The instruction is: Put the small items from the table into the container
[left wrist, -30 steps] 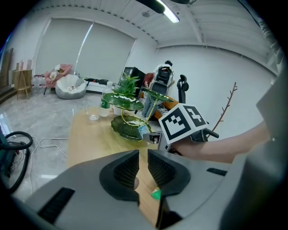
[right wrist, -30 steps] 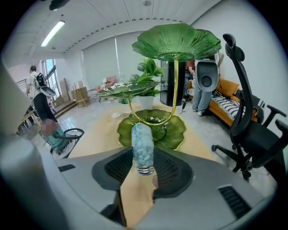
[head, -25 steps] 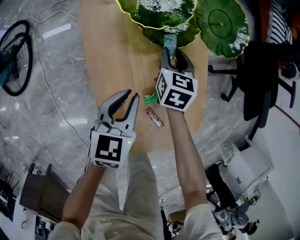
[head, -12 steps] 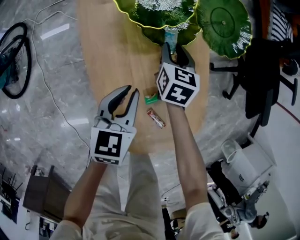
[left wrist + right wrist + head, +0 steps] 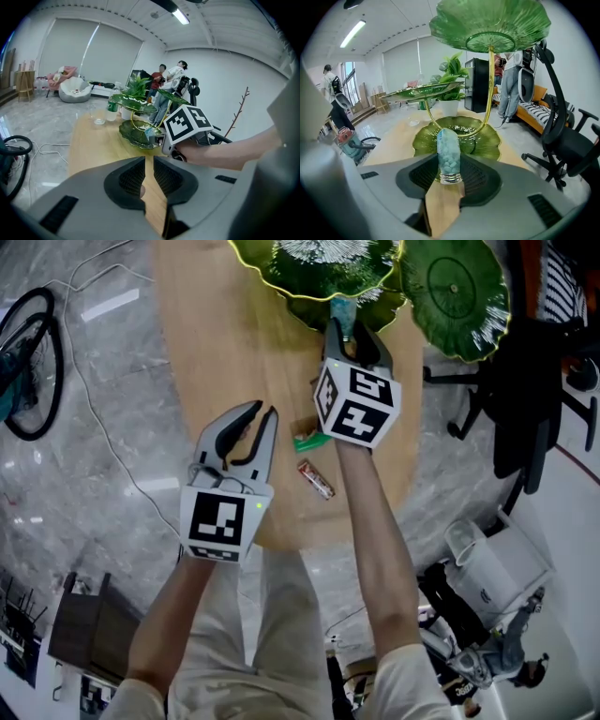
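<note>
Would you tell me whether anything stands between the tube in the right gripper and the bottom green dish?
Nothing visible does. The tube, clamped in the right gripper, is at the near rim of the bottom dish; the gold stem rises farther back.

The table [image 5: 234, 343] is pale matt wood; the tiered dish [image 5: 492, 145] looks like glossy ribbed green glass on a shiny gold stem [image 5: 490, 89]. The tube [image 5: 448, 154] is clear and smooth with a bright metallic cap [image 5: 450, 178].

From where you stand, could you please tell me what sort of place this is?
Probably an office lounge or shared workroom: an office chair, a sofa and a beanbag stand around the wooden table.
</note>
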A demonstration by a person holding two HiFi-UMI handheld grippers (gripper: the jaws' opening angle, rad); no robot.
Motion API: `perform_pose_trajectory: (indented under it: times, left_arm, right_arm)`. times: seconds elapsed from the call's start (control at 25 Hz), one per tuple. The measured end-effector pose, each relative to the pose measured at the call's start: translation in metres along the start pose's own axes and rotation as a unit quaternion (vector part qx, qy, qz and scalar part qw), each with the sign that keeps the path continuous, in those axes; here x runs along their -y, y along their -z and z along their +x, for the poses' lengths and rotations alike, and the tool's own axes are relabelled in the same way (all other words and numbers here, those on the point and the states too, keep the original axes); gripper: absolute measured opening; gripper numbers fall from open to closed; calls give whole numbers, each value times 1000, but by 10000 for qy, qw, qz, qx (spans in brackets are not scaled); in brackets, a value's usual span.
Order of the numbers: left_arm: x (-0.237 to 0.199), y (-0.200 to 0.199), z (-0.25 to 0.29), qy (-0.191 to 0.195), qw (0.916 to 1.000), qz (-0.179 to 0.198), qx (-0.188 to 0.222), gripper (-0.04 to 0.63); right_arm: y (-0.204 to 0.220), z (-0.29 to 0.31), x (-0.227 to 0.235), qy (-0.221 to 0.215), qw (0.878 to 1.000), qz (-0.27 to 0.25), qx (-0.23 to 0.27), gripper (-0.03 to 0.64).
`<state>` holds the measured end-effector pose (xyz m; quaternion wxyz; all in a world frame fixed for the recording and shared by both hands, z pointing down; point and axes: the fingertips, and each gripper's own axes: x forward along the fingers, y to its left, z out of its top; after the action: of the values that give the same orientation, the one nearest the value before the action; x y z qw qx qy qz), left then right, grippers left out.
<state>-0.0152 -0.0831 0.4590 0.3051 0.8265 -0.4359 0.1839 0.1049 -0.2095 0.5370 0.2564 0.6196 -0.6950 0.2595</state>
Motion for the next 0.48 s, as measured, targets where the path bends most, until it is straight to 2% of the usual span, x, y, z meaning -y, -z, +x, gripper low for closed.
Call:
perform_pose_trajectory:
  times: [0.48]
  left_arm:
    - [-10,-2,7,-138,9999,67,24,48]
  right_arm:
    - [-1,10,-1,23,10000,-19,41,144]
